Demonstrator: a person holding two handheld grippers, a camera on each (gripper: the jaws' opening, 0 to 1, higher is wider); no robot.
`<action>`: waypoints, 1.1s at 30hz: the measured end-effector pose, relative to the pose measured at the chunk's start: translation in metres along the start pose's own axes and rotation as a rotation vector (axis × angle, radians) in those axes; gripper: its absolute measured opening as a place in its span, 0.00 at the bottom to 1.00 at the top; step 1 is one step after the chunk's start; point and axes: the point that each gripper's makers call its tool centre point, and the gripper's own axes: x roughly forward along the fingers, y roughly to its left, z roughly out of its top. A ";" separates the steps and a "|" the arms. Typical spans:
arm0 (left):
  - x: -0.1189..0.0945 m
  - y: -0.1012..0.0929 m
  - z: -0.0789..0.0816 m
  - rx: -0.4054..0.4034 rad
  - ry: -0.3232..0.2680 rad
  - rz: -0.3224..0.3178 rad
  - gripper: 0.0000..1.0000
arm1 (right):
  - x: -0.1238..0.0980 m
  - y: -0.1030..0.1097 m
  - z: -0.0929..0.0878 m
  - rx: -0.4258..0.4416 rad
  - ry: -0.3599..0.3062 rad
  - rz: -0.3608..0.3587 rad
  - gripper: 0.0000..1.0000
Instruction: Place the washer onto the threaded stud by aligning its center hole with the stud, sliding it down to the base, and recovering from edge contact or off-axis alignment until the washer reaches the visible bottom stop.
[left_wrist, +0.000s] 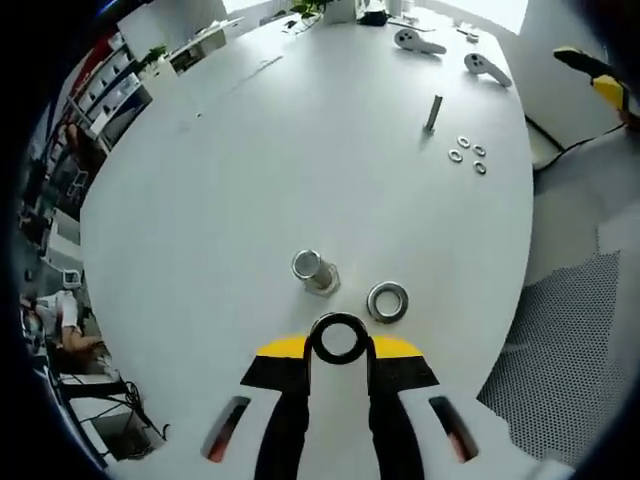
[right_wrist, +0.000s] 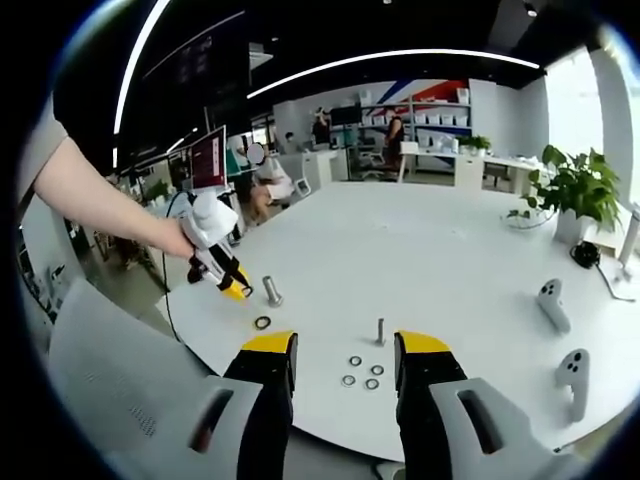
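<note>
From my left gripper view, the washer (left_wrist: 338, 338) between the jaws hides the table (left_wrist: 250, 160) under its ring, and I can't tell how firmly it is pinched. In my right gripper view the three washers (right_wrist: 360, 372) near the table's front edge are too small to read, and the other gripper (right_wrist: 232, 283) is partly covered by a hand (right_wrist: 180, 238).

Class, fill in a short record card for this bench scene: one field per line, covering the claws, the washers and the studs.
Left claw: shut on a dark washer held at its tips
Near stud: upright on the white table, just beyond the held washer, nothing on it yet
Loose washer: flat on the table, right of the near stud
Far stud: upright, with three small washers beside it
Right claw: open, empty, hovering near the small washers
</note>
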 end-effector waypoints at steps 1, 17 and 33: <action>-0.001 0.000 0.001 0.006 0.000 0.000 0.19 | 0.000 0.000 0.000 0.000 -0.001 0.000 0.41; -0.013 0.009 0.026 0.046 -0.024 0.023 0.19 | -0.001 0.000 0.001 0.000 -0.009 -0.002 0.41; -0.002 0.017 0.039 0.054 -0.001 0.026 0.19 | -0.001 -0.002 0.002 0.002 -0.010 -0.011 0.41</action>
